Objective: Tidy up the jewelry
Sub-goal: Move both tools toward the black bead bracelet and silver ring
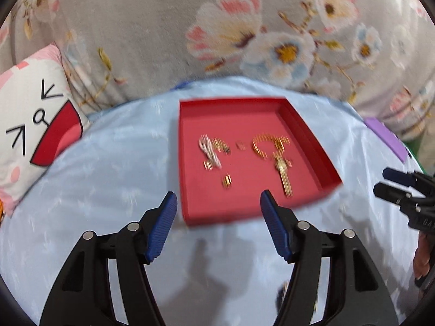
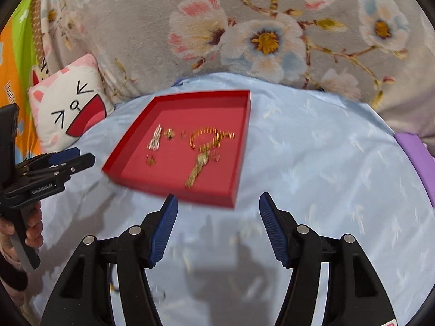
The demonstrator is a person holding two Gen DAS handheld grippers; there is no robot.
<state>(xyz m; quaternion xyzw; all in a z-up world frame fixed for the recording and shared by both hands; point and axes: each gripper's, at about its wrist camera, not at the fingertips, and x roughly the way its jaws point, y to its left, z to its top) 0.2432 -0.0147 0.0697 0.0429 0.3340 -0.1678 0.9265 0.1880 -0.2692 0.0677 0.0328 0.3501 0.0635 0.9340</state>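
Observation:
A red tray [image 1: 190,206] [image 2: 239,179] lies on a light blue cloth. In it lie a gold bracelet [image 1: 265,144] [image 2: 202,137], a gold watch [image 1: 284,175] [image 2: 197,169], a silver piece [image 1: 208,149] [image 2: 155,138] and small gold earrings [image 1: 227,181] [image 2: 151,159]. My left gripper [image 1: 218,198] is open and empty, just in front of the tray's near edge. My right gripper [image 2: 218,199] is open and empty, at the tray's near right corner. Each gripper shows at the edge of the other's view [image 1: 391,183] [image 2: 73,157].
A cat-face cushion [image 1: 35,133] [image 2: 70,106] lies at the left. A grey floral blanket [image 1: 217,27] [image 2: 244,27] rises behind the cloth. A purple object [image 1: 386,135] [image 2: 416,152] sits at the right edge. The light blue cloth [image 1: 108,163] [image 2: 312,149] spreads around the tray.

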